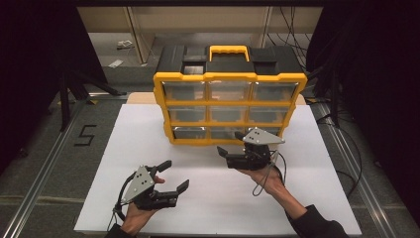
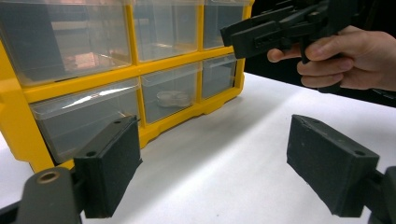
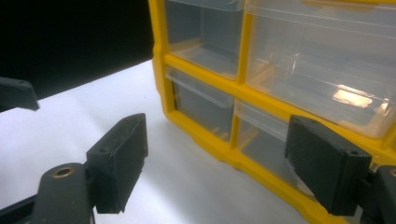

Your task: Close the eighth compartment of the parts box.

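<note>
Two grippers work before a yellow drawer cabinet (image 1: 230, 106) standing at the far middle of the white table (image 1: 208, 208). From the high view, the right gripper (image 1: 230, 144) hangs just in front of the bottom drawer row, jaws spread and empty; the left gripper (image 1: 173, 176) waits well back, also wide open. Through the left gripper view, a middle bottom drawer (image 2: 170, 91) seems to hold a small round item, though glare blurs it. In the right gripper view, the jaws flank the bottom drawers (image 3: 205, 105) without touching. Closing off-centre could catch the yellow frame and shove the cabinet backward.
</note>
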A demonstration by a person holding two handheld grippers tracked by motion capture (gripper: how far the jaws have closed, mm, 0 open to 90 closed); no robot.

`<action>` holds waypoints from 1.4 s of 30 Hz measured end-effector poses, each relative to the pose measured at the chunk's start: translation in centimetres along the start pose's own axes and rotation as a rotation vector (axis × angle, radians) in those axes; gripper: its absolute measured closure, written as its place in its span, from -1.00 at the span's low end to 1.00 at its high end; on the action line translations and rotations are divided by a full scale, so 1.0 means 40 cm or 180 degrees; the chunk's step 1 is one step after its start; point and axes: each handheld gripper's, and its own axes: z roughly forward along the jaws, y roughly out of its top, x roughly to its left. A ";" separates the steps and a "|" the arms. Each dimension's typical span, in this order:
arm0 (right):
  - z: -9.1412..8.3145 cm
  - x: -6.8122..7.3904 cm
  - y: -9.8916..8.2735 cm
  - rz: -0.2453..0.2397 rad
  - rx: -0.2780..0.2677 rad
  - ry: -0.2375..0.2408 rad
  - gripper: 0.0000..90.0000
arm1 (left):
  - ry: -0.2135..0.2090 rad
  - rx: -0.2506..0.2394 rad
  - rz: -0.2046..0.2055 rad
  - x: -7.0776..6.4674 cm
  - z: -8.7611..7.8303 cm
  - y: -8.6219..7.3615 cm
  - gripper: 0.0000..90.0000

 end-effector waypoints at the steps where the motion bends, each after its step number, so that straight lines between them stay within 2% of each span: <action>1: -0.002 0.002 -0.002 -0.0004 0.0001 0.0009 -0.50 | -0.0001 0.0003 0.0006 0.000 0.000 0.000 -0.62; 33: -0.091 0.037 -0.041 0.0010 -0.0270 0.0163 -0.50 | -0.0009 0.0006 0.0016 0.000 -0.001 0.000 -0.62; 42: -0.116 0.043 -0.052 -0.0013 -0.0334 0.0158 -0.54 | 0.0016 0.0003 -0.0012 0.007 -0.007 0.000 -0.62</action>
